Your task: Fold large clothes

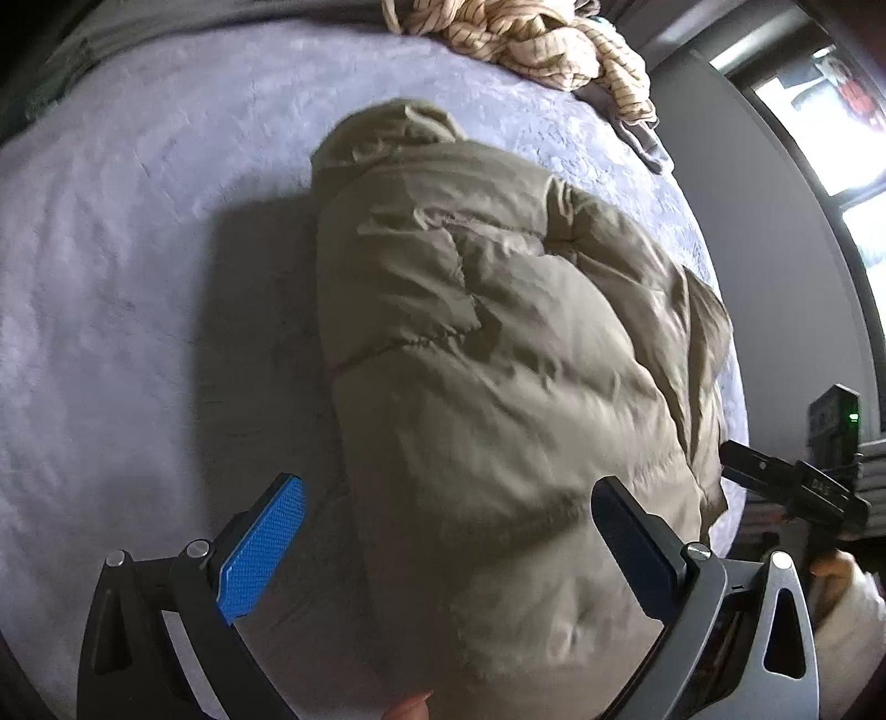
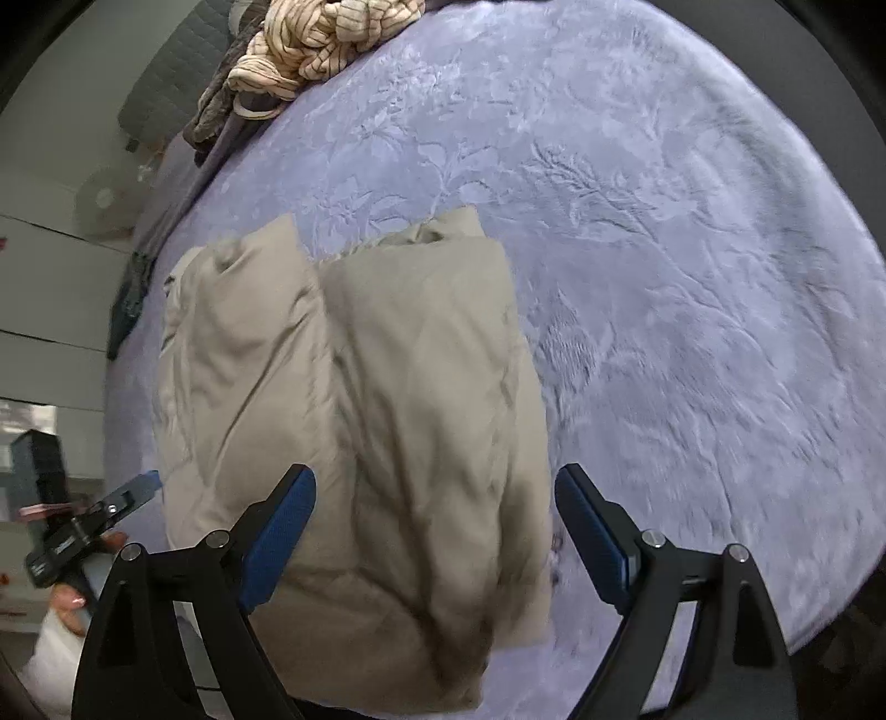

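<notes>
A tan padded jacket lies folded into a long bundle on the lavender bed cover. It also shows in the right wrist view. My left gripper is open and hovers above the jacket's near end, its blue pads on either side. My right gripper is open too and empty, spread over the jacket's near end. The right gripper also shows at the right edge of the left wrist view. The left gripper shows at the left edge of the right wrist view.
A cream striped garment lies crumpled at the bed's far edge, also in the right wrist view, over a dark cloth. A window is beyond the bed. A round fan stands by the wall.
</notes>
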Available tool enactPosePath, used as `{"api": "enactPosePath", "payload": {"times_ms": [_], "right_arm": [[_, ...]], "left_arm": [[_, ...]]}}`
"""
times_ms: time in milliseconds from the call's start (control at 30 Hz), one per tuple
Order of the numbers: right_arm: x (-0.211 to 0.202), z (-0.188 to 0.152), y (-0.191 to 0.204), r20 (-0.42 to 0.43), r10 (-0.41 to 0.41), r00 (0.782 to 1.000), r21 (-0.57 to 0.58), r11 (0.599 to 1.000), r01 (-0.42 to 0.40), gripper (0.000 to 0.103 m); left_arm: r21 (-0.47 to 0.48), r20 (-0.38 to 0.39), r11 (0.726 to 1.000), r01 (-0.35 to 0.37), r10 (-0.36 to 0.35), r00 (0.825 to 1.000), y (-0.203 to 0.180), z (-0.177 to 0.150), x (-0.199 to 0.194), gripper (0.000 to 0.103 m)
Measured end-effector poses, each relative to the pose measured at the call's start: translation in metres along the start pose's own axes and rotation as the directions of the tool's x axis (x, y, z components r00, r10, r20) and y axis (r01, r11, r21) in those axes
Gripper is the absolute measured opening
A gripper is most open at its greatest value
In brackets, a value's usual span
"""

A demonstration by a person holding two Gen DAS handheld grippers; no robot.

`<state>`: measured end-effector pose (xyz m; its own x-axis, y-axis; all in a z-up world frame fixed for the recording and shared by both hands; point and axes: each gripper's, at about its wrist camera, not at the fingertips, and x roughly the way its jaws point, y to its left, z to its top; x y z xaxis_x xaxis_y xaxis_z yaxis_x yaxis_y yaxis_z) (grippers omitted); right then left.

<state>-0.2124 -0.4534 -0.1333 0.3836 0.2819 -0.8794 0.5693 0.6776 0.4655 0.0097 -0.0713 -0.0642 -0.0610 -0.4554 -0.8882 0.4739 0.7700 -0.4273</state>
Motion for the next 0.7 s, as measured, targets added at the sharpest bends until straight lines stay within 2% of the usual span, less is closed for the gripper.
{"api": "enactPosePath", "payload": {"times_ms": [100,167,200,300,367,400,467,500,533,600,633,700], "right_arm": [[0.02,0.015,-0.021,-0.036,0.088,0.995,0.045,0.995,-0.086,0.09],[0.038,0.023,-0.034,-0.07,0.152,0.986,0.091,0.985,-0.146,0.09],[0.045,0.025,-0.037,-0.078,0.168,0.983,0.105,0.982,-0.16,0.091],[0.071,0.033,-0.049,-0.103,0.289,0.952,0.182,0.946,-0.267,0.092],[0.079,0.035,-0.052,-0.08,0.431,0.899,0.243,0.883,-0.401,0.093],[0.08,0.036,-0.052,-0.065,0.484,0.873,0.26,0.853,-0.453,0.101],[0.076,0.037,-0.051,-0.018,0.588,0.808,0.272,0.781,-0.562,0.103],[0.074,0.038,-0.051,-0.006,0.616,0.788,0.279,0.758,-0.59,0.103],[0.072,0.038,-0.052,0.0,0.629,0.777,0.284,0.745,-0.603,0.103],[0.066,0.041,-0.047,-0.019,0.621,0.784,0.25,0.762,-0.597,0.103],[0.062,0.045,-0.036,-0.057,0.594,0.803,0.19,0.796,-0.575,0.103],[0.057,0.049,-0.021,-0.105,0.566,0.818,0.109,0.824,-0.556,0.103]], "left_arm": [[-0.042,-0.033,0.996,0.081,-0.082,0.996,0.009,0.006,0.017,0.103],[-0.096,-0.048,0.983,0.155,-0.16,0.986,0.018,0.01,0.029,0.103],[-0.112,-0.048,0.979,0.171,-0.177,0.983,0.021,0.011,0.032,0.103],[-0.151,-0.046,0.962,0.228,-0.237,0.971,0.03,0.016,0.042,0.103],[-0.159,-0.052,0.956,0.248,-0.259,0.964,0.035,0.018,0.047,0.103],[-0.164,-0.055,0.953,0.254,-0.266,0.962,0.037,0.019,0.048,0.103],[-0.179,-0.058,0.947,0.267,-0.281,0.958,0.042,0.02,0.051,0.103],[-0.192,-0.059,0.943,0.27,-0.286,0.956,0.045,0.021,0.052,0.103],[-0.194,-0.059,0.943,0.272,-0.288,0.956,0.045,0.022,0.053,0.103],[-0.178,-0.061,0.946,0.272,-0.286,0.956,0.045,0.027,0.054,0.103],[-0.169,-0.061,0.948,0.269,-0.283,0.957,0.046,0.03,0.055,0.103],[-0.168,-0.059,0.949,0.268,-0.281,0.958,0.046,0.037,0.057,0.103]]}}
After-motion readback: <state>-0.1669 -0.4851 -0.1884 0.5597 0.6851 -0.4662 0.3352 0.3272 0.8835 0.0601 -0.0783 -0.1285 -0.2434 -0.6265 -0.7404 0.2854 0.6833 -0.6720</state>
